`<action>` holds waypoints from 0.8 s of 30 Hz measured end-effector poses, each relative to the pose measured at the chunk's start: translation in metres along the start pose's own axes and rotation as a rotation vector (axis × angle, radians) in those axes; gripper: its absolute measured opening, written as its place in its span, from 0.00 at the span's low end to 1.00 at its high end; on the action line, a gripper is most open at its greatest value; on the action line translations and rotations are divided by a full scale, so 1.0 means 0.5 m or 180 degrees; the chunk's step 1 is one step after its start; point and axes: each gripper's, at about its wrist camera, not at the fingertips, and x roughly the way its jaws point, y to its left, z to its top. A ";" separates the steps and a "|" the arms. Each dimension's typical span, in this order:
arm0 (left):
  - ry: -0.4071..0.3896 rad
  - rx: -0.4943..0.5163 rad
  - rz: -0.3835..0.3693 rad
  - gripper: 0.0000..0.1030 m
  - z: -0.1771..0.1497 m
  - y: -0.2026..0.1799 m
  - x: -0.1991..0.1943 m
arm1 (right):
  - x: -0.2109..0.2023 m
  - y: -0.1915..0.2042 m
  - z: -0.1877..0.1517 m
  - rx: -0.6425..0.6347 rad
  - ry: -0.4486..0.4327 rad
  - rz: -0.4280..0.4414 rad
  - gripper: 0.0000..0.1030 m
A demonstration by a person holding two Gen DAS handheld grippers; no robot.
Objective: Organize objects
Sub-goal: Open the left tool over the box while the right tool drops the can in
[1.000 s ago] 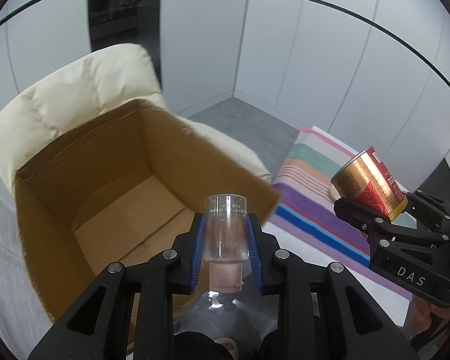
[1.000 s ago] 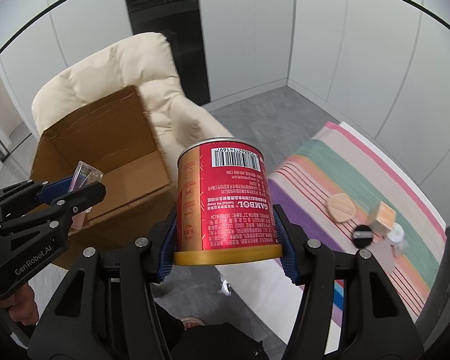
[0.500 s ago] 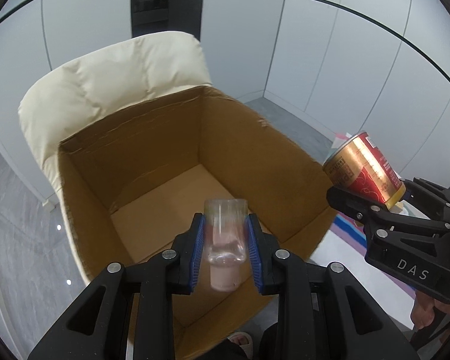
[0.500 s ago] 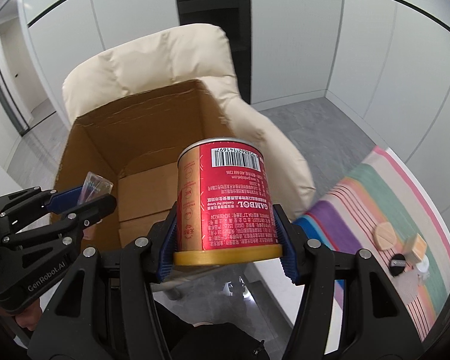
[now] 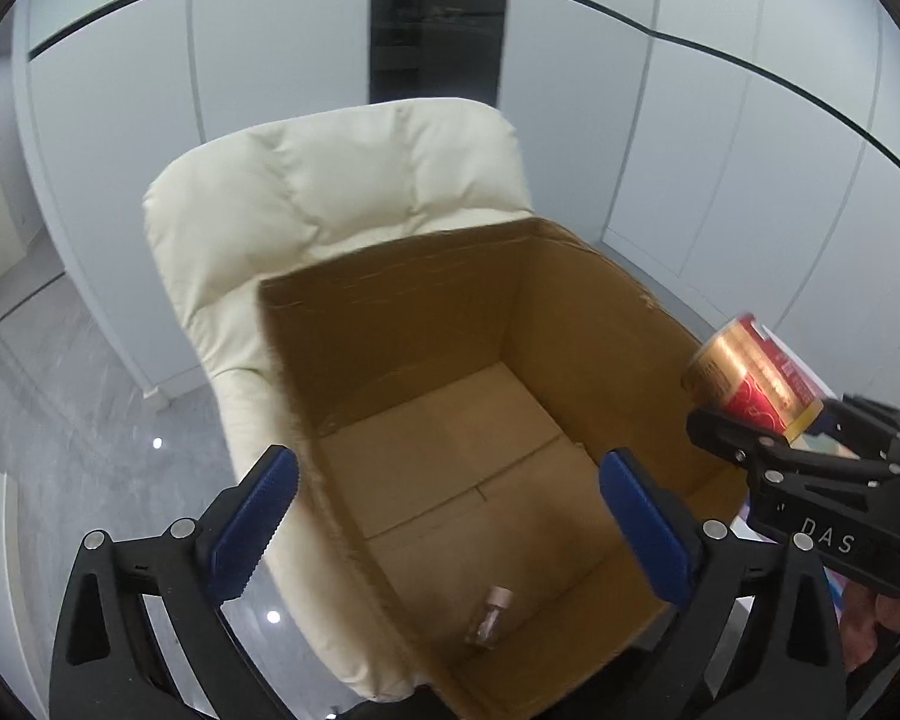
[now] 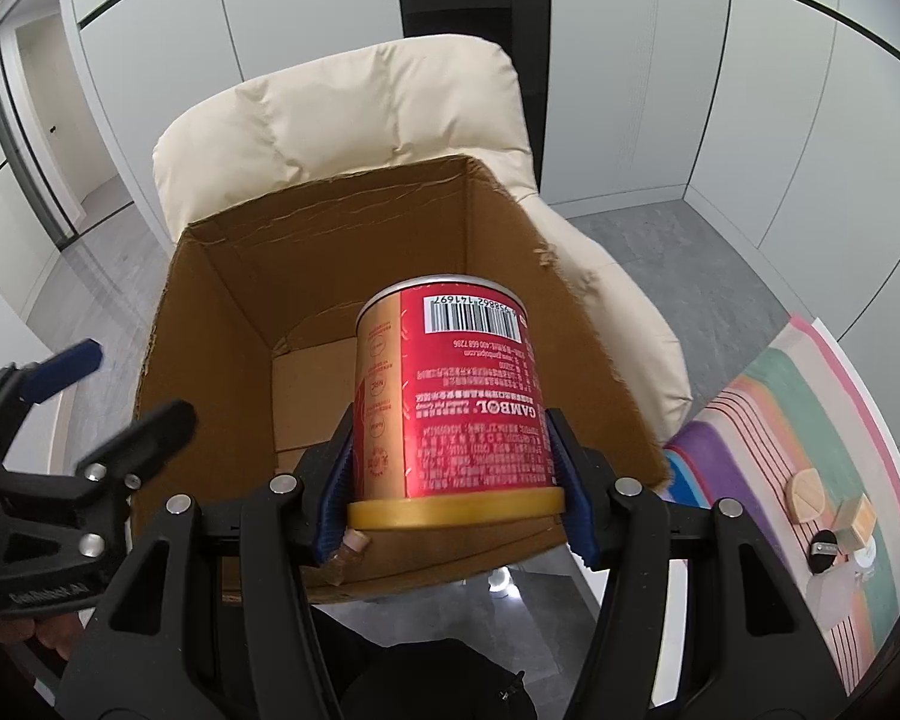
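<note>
- Left gripper (image 5: 447,516): jaws have just been opening and now stand spread wide with nothing between them, above the box. The small clear bottle (image 5: 491,621) lies loose on the box floor at 6 o'clock in the left wrist view.
- Right gripper (image 6: 453,495): blue pads pinching the red can (image 6: 453,396) by its sides, gold lip nearest the wrist; the can hangs over the open box.
- Step in hand, as we judge it: we lower the can toward the bare floor at the middle, well apart from the bottle, and part the jaws only once it is low, so it neither dents nor lands on the bottle.
- Cardboard box (image 5: 582,324): brown corrugated, square, flaps gone, frayed top edges; stiff walls, flat seamed floor.
- Can: rigid cylinder, glossy printed label with barcode; likely to roll if dropped sideways.
- Bottle: small, transparent, pale pink cap; hard and probably brittle.
- Cream chair (image 6: 360,120): padded, quilted, soft; it bears the box.
- Striped rug (image 6: 810,420), 3 o'clock in the right wrist view: small items remain on it.
</note>
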 end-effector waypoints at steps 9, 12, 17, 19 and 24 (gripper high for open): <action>0.0052 -0.0114 0.0079 0.99 0.007 0.035 0.010 | 0.001 0.012 0.005 -0.0023 -0.0069 -0.0112 0.82; 0.0085 -0.0082 0.0054 0.99 0.004 0.028 0.013 | -0.002 -0.001 0.006 0.0047 -0.0071 -0.0128 0.83; 0.0113 -0.0068 0.0011 0.99 0.002 0.015 0.013 | -0.002 -0.022 0.001 0.0150 -0.0032 -0.0115 0.83; 0.0109 -0.0054 0.0009 0.99 0.002 0.009 0.012 | -0.004 -0.026 -0.001 0.0150 -0.0037 -0.0133 0.83; 0.0153 -0.0012 -0.0040 0.99 0.003 -0.008 0.017 | -0.011 -0.041 -0.009 0.0167 -0.0041 -0.0132 0.83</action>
